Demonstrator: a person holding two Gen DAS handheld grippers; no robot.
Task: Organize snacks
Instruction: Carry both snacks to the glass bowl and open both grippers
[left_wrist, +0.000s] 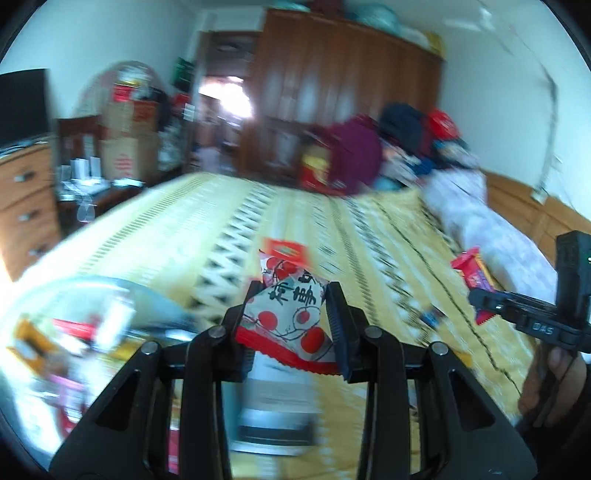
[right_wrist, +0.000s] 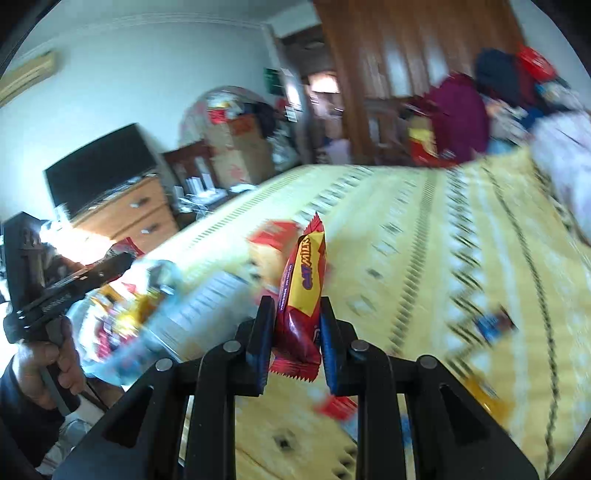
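My left gripper (left_wrist: 294, 291) is shut on a white snack packet (left_wrist: 291, 314) printed with red circles and black characters, held above a yellow patterned bedspread (left_wrist: 351, 221). Seen from the right wrist, my right gripper (right_wrist: 296, 302) is shut on a red and yellow snack bar (right_wrist: 304, 280) that stands upright between its pads. Each gripper also shows in the other's view: the right gripper (left_wrist: 491, 308) with its bar (left_wrist: 474, 271), the left gripper (right_wrist: 110, 266) in a person's hand (right_wrist: 44, 369). A clear plastic bag of snacks (left_wrist: 74, 332) (right_wrist: 147, 314) lies at the left.
Loose snacks lie on the bedspread (right_wrist: 406, 221): a red packet (left_wrist: 286, 251), a small blue one (right_wrist: 493, 325), a yellow one (right_wrist: 484, 395). A pile of clothes (left_wrist: 362, 147) and a pale quilt (left_wrist: 480, 221) sit at the far right. A dresser (right_wrist: 136, 214), TV (right_wrist: 99, 170) and boxes (left_wrist: 125, 147) stand left.
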